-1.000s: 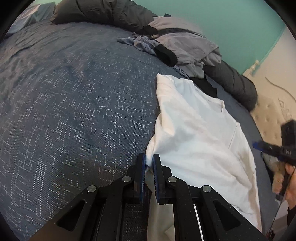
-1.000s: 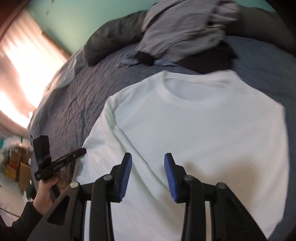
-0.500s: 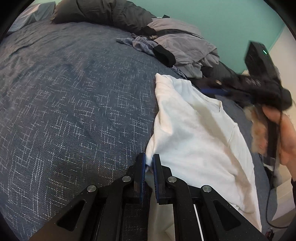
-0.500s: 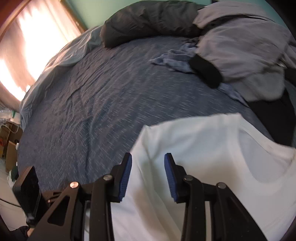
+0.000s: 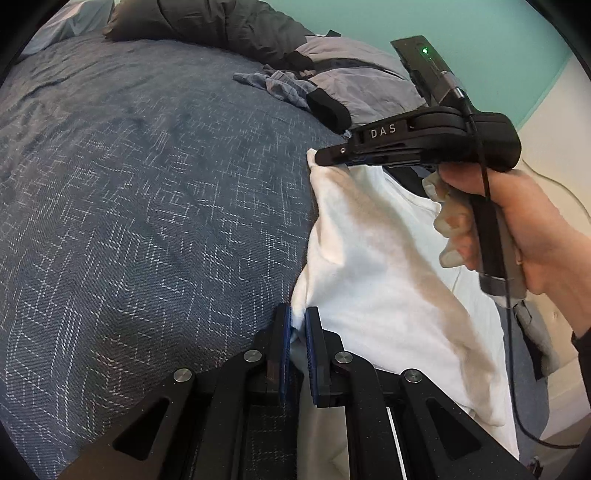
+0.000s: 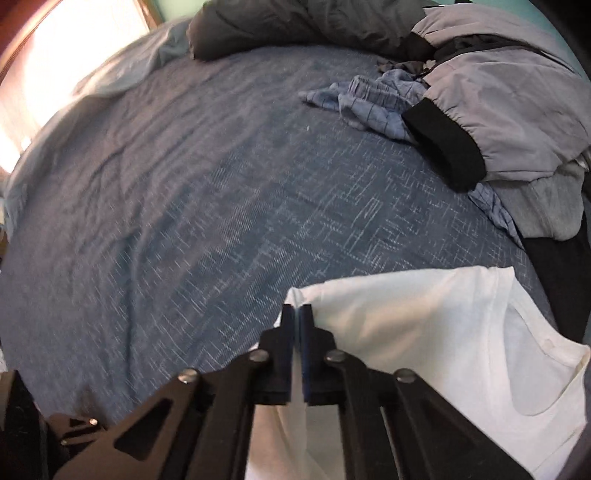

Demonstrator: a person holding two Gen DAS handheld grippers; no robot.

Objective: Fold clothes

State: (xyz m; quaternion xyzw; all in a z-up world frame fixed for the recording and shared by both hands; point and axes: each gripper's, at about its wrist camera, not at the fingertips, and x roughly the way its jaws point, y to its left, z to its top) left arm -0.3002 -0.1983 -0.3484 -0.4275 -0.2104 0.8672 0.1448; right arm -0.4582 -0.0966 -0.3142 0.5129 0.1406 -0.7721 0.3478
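A white T-shirt [image 5: 384, 273] lies on the dark blue patterned bedspread [image 5: 147, 206]. My left gripper [image 5: 298, 321] is shut on the shirt's near left edge. My right gripper [image 5: 317, 157], seen in the left wrist view with the hand holding it, is shut on the shirt's far left corner. In the right wrist view my right gripper [image 6: 297, 314] pinches that corner of the shirt [image 6: 424, 339], whose neckline shows at the lower right.
A pile of clothes sits at the far side: a grey jacket with a black cuff [image 6: 491, 110], a blue checked garment [image 6: 373, 99], and a dark pillow or duvet [image 5: 221, 26]. A bright window [image 6: 55, 55] is at the left. The teal wall is behind.
My right gripper has moved across to the shirt's far left corner and closed on it. My left gripper has stayed shut on the near edge.
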